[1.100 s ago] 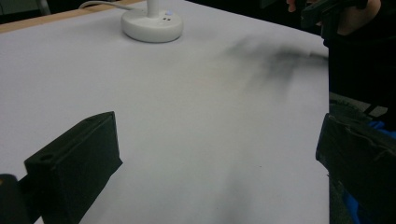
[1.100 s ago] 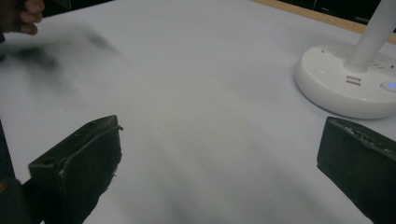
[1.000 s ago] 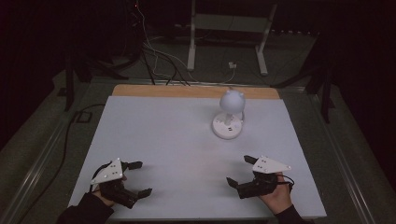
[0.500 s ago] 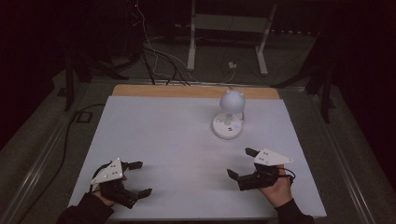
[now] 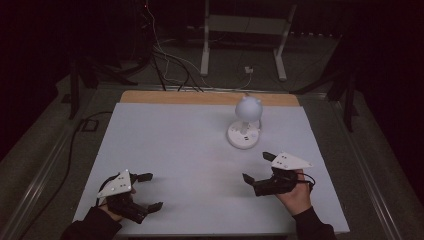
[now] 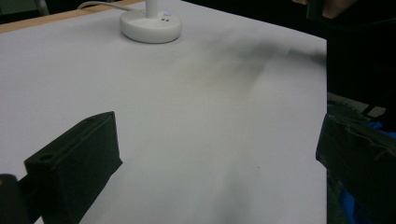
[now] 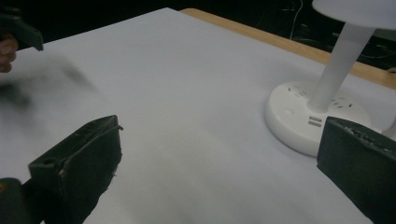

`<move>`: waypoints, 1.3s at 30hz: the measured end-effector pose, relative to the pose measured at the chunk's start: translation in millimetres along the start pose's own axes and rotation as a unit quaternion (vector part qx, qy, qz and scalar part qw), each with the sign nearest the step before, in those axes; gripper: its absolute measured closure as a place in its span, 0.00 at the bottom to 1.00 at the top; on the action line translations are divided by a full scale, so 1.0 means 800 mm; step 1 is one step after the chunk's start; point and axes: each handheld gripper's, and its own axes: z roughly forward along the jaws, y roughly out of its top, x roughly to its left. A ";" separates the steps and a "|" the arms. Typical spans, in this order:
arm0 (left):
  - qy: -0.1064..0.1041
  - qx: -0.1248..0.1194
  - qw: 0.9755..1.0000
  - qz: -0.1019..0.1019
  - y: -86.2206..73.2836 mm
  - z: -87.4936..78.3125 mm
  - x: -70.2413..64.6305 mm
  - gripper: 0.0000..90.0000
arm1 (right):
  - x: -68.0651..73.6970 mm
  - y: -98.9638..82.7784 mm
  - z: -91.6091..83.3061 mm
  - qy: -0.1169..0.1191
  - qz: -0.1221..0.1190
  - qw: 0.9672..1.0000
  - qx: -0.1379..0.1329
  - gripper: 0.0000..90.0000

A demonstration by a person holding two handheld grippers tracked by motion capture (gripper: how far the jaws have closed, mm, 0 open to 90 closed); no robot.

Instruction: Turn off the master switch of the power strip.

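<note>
A white desk lamp [image 5: 245,125] with a round base and a ball-shaped head stands on the white table sheet [image 5: 180,140], right of centre and toward the back. My right gripper [image 5: 255,166] is held open in front of it, nothing between its jaws. In the right gripper view the lamp base [image 7: 299,116] lies just past the right jaw of my right gripper [image 7: 222,135]. My left gripper [image 5: 154,190] hovers open and empty near the front left corner. In the left gripper view the lamp base [image 6: 150,25] sits far off beyond my left gripper [image 6: 217,135].
A wooden strip [image 5: 200,98] runs along the table's back edge. Behind the table are cables [image 5: 170,65] and a metal stand [image 5: 240,45] on the dark floor. The sheet's front edge lies just under both hands.
My right gripper has shifted a little forward, toward the lamp. The left gripper and the lamp have stayed in place.
</note>
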 end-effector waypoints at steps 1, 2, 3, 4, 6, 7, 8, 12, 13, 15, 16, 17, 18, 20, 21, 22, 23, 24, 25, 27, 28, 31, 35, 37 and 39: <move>0.000 0.000 1.000 0.000 0.000 0.000 0.000 0.00 | -0.003 0.003 0.001 -0.003 0.002 1.000 -0.002 0.00; 0.001 0.000 1.000 -0.001 0.000 0.000 0.000 0.00 | -0.004 0.004 0.001 -0.005 0.001 1.000 -0.002 0.00; 0.001 0.001 1.000 -0.001 0.000 0.000 0.000 0.00 | -0.005 0.005 0.001 -0.007 0.001 1.000 -0.004 0.00; 0.001 0.002 1.000 -0.001 0.000 0.000 0.000 0.00 | -0.007 0.006 0.001 -0.009 0.003 1.000 -0.005 0.00; -0.001 0.001 1.000 -0.002 0.000 0.000 0.000 0.00 | -0.010 0.008 0.001 -0.012 0.006 1.000 -0.008 0.00; -0.001 0.001 1.000 -0.002 0.000 0.000 0.000 0.00 | -0.011 0.008 0.001 -0.013 0.007 1.000 -0.009 0.00; -0.001 0.000 1.000 0.000 0.000 0.000 0.000 0.00 | -0.012 0.009 0.001 -0.016 0.006 1.000 -0.010 0.00; -0.001 -0.001 1.000 -0.001 0.000 0.000 0.000 0.00 | -0.016 0.012 0.002 -0.023 0.007 1.000 -0.012 0.00; 0.000 0.000 1.000 -0.001 0.000 0.000 0.000 0.00 | -0.017 0.014 0.002 -0.025 0.008 1.000 -0.012 0.00; 0.000 0.000 1.000 -0.001 0.000 0.000 0.000 0.00 | -0.019 0.015 0.003 -0.028 0.007 0.999 -0.014 0.00; 0.000 0.000 1.000 -0.001 0.000 0.000 0.000 0.00 | -0.020 0.016 0.004 -0.029 0.008 0.999 -0.013 0.00; -0.001 0.000 1.000 -0.001 0.000 0.000 0.000 0.00 | -0.021 0.017 0.004 -0.032 0.007 0.999 -0.012 0.00; -0.001 0.000 1.000 -0.002 0.000 0.000 0.000 0.00 | -0.021 0.017 0.004 -0.032 0.007 0.999 -0.012 0.00; 0.000 0.001 1.000 -0.002 0.000 0.000 0.000 0.00 | -0.023 0.019 0.006 -0.033 0.010 0.999 -0.013 0.00; 0.000 0.000 1.000 -0.002 0.000 0.000 0.000 0.00 | -0.025 0.020 0.007 -0.036 0.009 0.999 -0.013 0.00; 0.000 0.000 1.000 -0.001 0.000 0.000 0.000 0.00 | -0.026 0.021 0.008 -0.036 0.011 0.999 -0.014 0.00; -0.001 0.000 1.000 -0.003 0.000 0.000 0.000 0.00 | -0.027 0.021 0.009 -0.038 0.012 0.999 -0.013 0.00; -0.001 0.000 1.000 -0.003 0.000 0.000 0.000 0.00 | -0.027 0.021 0.009 -0.038 0.012 0.999 -0.013 0.00; -0.001 0.000 1.000 -0.002 0.000 0.000 0.000 0.00 | -0.030 0.022 0.010 -0.040 0.013 0.999 -0.012 0.00; -0.001 0.001 1.000 -0.002 0.000 0.000 0.000 0.00 | -0.032 0.023 0.012 -0.041 0.014 0.999 -0.012 0.00; -0.001 -0.001 1.000 -0.002 0.000 0.000 0.000 0.00 | -0.032 0.023 0.012 -0.041 0.014 0.999 -0.012 0.00; -0.001 0.000 1.000 -0.003 0.000 0.000 0.000 0.00 | -0.036 0.025 0.015 -0.046 0.015 0.999 -0.011 0.00; -0.001 -0.001 1.000 -0.004 0.000 0.000 0.000 0.00 | -0.039 0.027 0.018 -0.050 0.016 0.999 -0.011 0.00; 0.000 -0.001 1.000 -0.004 0.000 0.000 0.000 0.00 | -0.044 0.029 0.021 -0.054 0.018 0.998 -0.011 0.00; -0.001 -0.001 1.000 -0.004 0.000 0.000 0.000 0.00 | -0.046 0.029 0.023 -0.058 0.017 0.998 -0.010 0.00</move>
